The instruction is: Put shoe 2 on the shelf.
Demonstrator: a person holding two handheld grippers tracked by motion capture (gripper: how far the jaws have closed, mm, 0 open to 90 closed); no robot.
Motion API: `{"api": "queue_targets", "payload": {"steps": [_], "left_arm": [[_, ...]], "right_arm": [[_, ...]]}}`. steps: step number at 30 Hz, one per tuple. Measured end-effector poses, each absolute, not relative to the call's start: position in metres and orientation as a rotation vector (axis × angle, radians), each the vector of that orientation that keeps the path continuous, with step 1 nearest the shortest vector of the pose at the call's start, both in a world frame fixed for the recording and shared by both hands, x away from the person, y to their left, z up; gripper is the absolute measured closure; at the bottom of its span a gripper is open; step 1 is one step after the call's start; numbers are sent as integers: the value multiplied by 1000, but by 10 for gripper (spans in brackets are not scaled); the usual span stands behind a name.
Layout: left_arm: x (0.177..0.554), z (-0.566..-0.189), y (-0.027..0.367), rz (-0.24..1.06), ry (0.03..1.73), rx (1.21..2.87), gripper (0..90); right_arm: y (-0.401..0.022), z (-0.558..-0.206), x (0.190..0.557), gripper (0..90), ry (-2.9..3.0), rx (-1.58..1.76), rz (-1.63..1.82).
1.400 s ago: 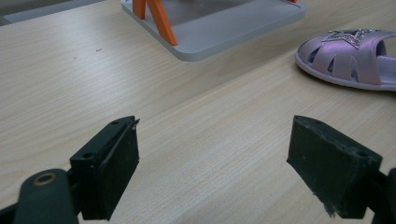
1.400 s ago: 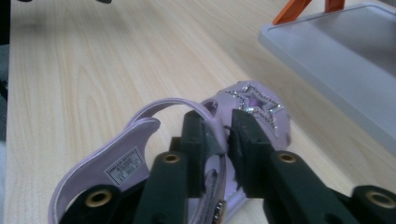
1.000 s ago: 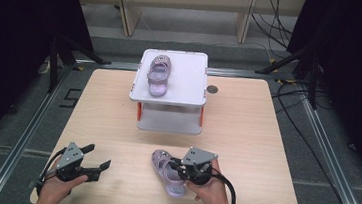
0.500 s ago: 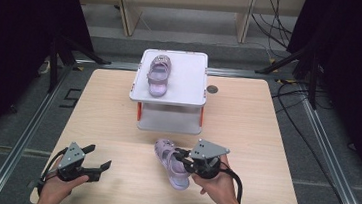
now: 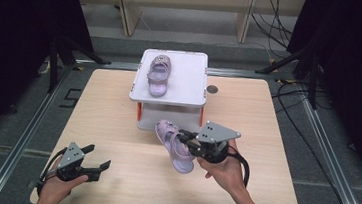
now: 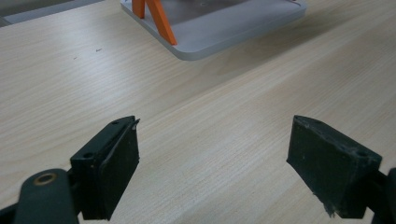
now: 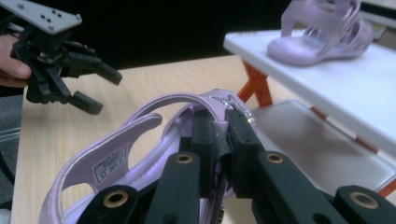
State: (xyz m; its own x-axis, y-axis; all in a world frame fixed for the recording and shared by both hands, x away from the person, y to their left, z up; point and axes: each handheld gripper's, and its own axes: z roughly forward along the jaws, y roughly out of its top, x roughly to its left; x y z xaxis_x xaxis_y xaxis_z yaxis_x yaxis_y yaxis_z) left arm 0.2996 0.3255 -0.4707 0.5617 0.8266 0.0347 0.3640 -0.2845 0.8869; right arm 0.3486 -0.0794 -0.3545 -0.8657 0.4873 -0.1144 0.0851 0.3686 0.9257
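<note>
Pinching the strap of a purple sandal [image 5: 175,144] in my right tongs [image 5: 188,142], I hold it above the table [image 5: 118,106], just before the white stand [image 5: 191,78]. My left tongs [image 5: 96,166] hang spread, gripping nothing, near the table's front edge

Nothing here can be read. The lilac sandal [image 7: 140,154] at the lower left of the right gripper view carries a small white label [image 7: 110,167] inside its strap, but the print on it is too small to read.
</note>
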Motion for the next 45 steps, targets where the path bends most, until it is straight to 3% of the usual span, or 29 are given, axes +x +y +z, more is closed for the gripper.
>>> {"api": "queue_targets", "payload": {"steps": [8,22,45], "left_arm": [[299,-471,325,623,963,1870,159],[299,-469,326,629,952,1884,159],[298,-470,324,602,938,1862,159]], "right_arm": [[-83,-326,360,834,2207,497,1519],[-82,-279,413,834,2114,529,1445],[-49,-288,517,833,2016,792,1246]]}}
